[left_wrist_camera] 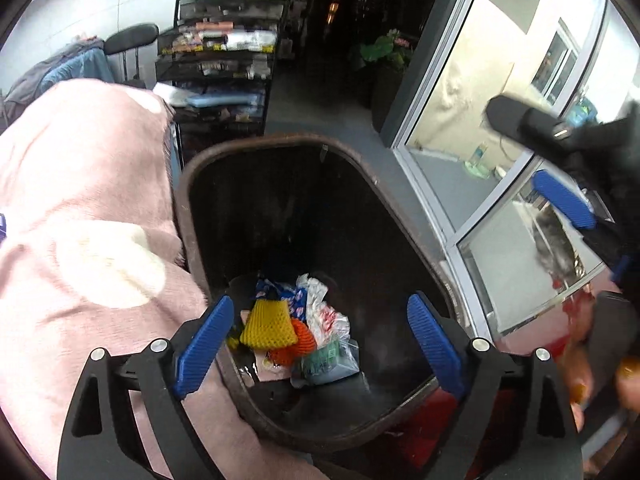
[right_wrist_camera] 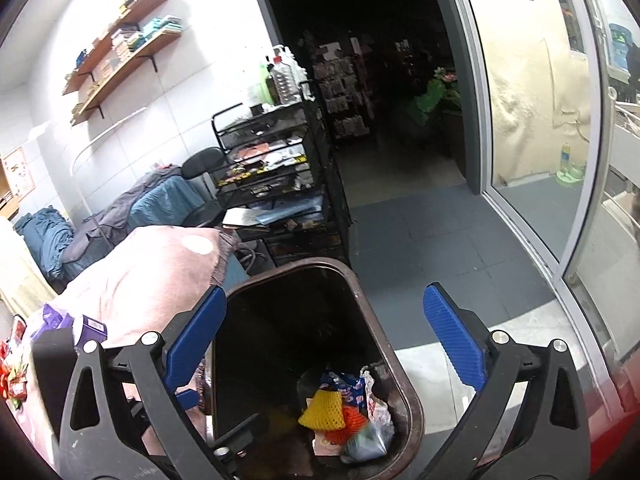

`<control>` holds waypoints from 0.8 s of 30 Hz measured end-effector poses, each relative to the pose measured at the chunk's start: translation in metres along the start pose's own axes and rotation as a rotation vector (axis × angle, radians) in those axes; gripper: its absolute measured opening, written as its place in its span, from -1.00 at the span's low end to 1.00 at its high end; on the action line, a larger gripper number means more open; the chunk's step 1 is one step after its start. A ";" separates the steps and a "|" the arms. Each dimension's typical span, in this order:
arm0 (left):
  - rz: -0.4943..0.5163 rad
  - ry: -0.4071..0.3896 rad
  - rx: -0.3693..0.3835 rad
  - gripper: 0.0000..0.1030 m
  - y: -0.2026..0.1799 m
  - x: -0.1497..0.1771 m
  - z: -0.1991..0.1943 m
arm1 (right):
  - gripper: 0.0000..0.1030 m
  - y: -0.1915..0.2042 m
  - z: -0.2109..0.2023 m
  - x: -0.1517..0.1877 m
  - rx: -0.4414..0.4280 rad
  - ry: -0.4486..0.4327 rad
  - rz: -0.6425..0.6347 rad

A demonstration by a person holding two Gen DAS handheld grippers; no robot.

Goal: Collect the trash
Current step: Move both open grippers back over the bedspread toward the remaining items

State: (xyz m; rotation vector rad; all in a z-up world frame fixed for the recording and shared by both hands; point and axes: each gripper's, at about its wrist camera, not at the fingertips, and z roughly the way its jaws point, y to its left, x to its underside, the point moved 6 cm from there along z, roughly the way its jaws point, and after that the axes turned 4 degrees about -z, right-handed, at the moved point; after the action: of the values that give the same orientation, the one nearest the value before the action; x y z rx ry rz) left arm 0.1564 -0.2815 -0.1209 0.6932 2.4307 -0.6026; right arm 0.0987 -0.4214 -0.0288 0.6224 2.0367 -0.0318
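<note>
step: drop-off at trash bin [left_wrist_camera: 208, 160], wrappers and yellow foam net [left_wrist_camera: 267, 324] piled at bin bottom, lower centre | left gripper [left_wrist_camera: 320, 344] jaws released, empty | right gripper [right_wrist_camera: 324, 344] jaws spread, empty | next: likely fetch more litter

A small shop's back area: a black wire rack [right_wrist_camera: 276, 168] of packaged goods mid-frame, wall shelves [right_wrist_camera: 120, 48] of books upper left, a dark aisle of hanging merchandise [right_wrist_camera: 344, 96] top centre.
</note>
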 end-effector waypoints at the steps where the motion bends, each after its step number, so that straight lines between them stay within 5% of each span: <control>1: 0.000 -0.024 0.002 0.74 0.001 -0.001 -0.009 | 0.89 0.001 0.000 0.000 -0.006 -0.005 -0.004; 15: -0.008 -0.305 -0.054 0.89 0.033 -0.006 -0.106 | 0.89 0.038 -0.009 0.002 -0.070 -0.094 -0.104; 24: -0.142 -0.374 -0.158 0.89 0.101 0.006 -0.143 | 0.89 0.093 0.001 0.025 -0.228 -0.001 -0.177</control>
State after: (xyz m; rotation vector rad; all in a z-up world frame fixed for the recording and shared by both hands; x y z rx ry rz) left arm 0.1579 -0.1245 -0.0427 0.3113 2.1577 -0.5337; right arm 0.1306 -0.3309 -0.0291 0.2988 2.0526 0.0943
